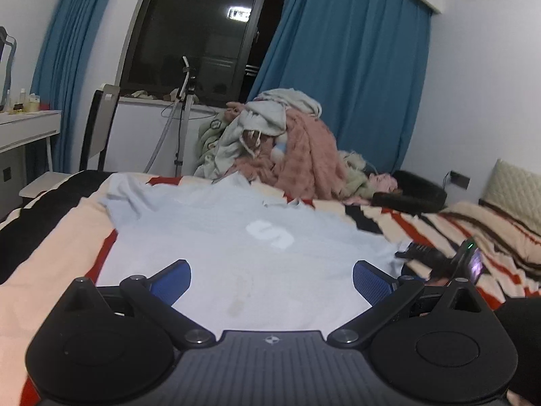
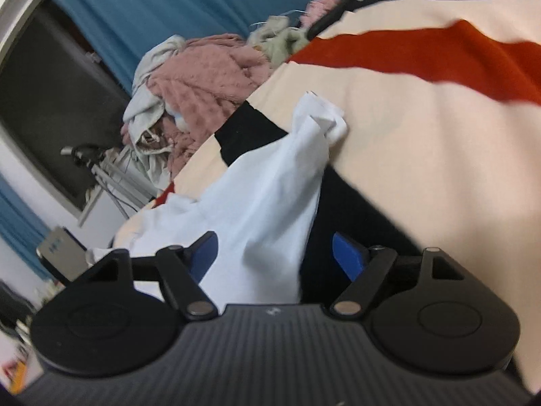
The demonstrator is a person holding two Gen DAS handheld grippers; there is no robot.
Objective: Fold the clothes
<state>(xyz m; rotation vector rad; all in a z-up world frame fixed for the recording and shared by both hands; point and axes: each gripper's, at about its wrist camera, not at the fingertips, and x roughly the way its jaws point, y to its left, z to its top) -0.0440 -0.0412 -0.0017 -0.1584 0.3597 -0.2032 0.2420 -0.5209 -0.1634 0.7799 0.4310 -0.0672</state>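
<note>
Lying flat on the striped bed cover [image 1: 67, 237], the pale blue shirt [image 1: 216, 237] spreads front-up, its collar [image 1: 280, 203] toward the window [image 1: 203, 27] and its hem nearest the left gripper [image 1: 272, 282]. Its long axis runs from that gripper toward the clothes pile [image 1: 277, 135] at the bed's far side. The left fingers [image 1: 170, 282] stand wide above the cloth, holding nothing. The right gripper [image 2: 272, 257], rolled sideways, has wide fingers [image 2: 348, 257] either side of the shirt's sleeve [image 2: 270, 203], not pinching it.
</note>
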